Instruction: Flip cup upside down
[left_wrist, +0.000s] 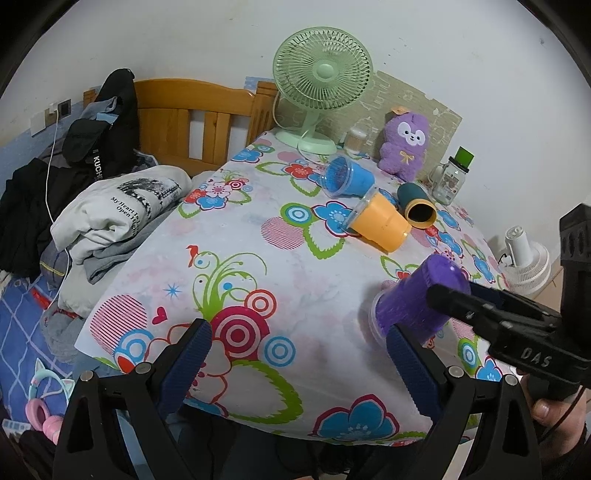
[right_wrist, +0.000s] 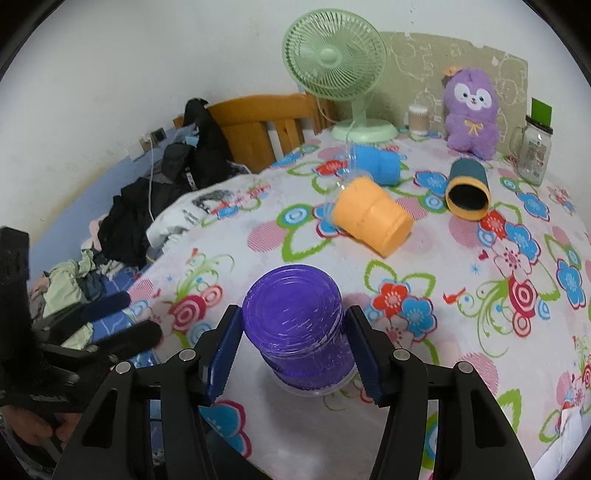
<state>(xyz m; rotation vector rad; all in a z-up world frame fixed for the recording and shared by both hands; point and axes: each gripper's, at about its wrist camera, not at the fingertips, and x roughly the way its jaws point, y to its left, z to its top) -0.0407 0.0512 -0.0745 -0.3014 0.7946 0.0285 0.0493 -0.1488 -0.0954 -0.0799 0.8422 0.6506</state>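
A purple cup (right_wrist: 295, 328) stands upside down on the flowered tablecloth (right_wrist: 461, 332), base up, rim on the cloth. My right gripper (right_wrist: 295, 350) straddles it, its blue pads (right_wrist: 225, 354) close on both sides with small gaps, so it looks open. In the left wrist view the same cup (left_wrist: 417, 299) sits at the right with the right gripper's fingers beside it. My left gripper (left_wrist: 299, 354) is open and empty over the table's near edge.
An orange cup (right_wrist: 373, 221), a blue cup (right_wrist: 376, 164) and a dark teal cup (right_wrist: 467, 192) lie on their sides farther back. A green fan (right_wrist: 340, 74), purple plush toy (right_wrist: 471, 114) and glass jar (right_wrist: 533, 151) stand along the wall. A bed with clothes (left_wrist: 110, 206) is at the left.
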